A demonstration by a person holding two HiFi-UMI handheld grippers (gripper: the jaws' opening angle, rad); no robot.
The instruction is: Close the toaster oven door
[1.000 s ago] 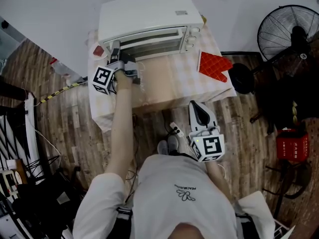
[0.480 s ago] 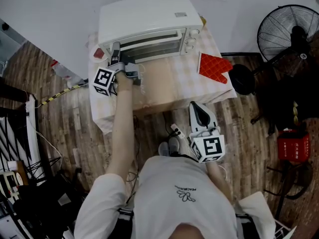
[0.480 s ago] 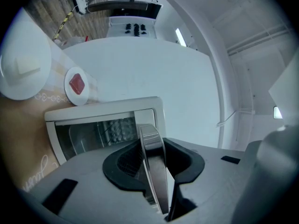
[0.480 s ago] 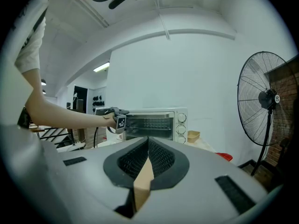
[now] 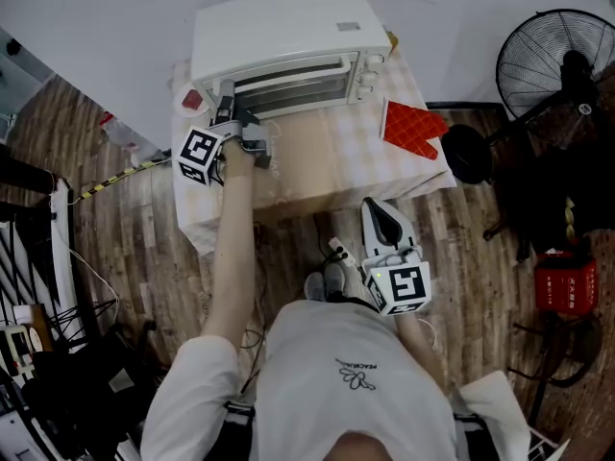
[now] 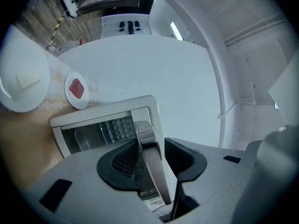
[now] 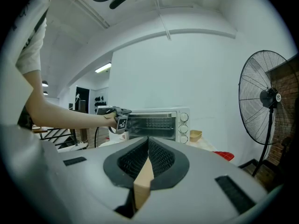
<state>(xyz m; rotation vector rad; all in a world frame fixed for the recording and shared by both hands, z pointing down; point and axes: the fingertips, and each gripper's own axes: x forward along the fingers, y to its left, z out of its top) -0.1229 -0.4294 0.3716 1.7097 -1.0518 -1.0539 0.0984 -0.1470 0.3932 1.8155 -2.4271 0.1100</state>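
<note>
Left gripper view: handle [image 6: 153,164] inside tool [image 6: 152,144] (just opened).

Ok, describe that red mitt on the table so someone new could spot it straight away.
Find the white toaster oven on the cloth-covered table. In the head view, the red mitt lies flat just right of the oven's knobs, near the table's edge. It is the only bright red, diamond-quilted piece there.

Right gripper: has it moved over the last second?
No. The right gripper keeps its place just off the near edge of the table.
</note>
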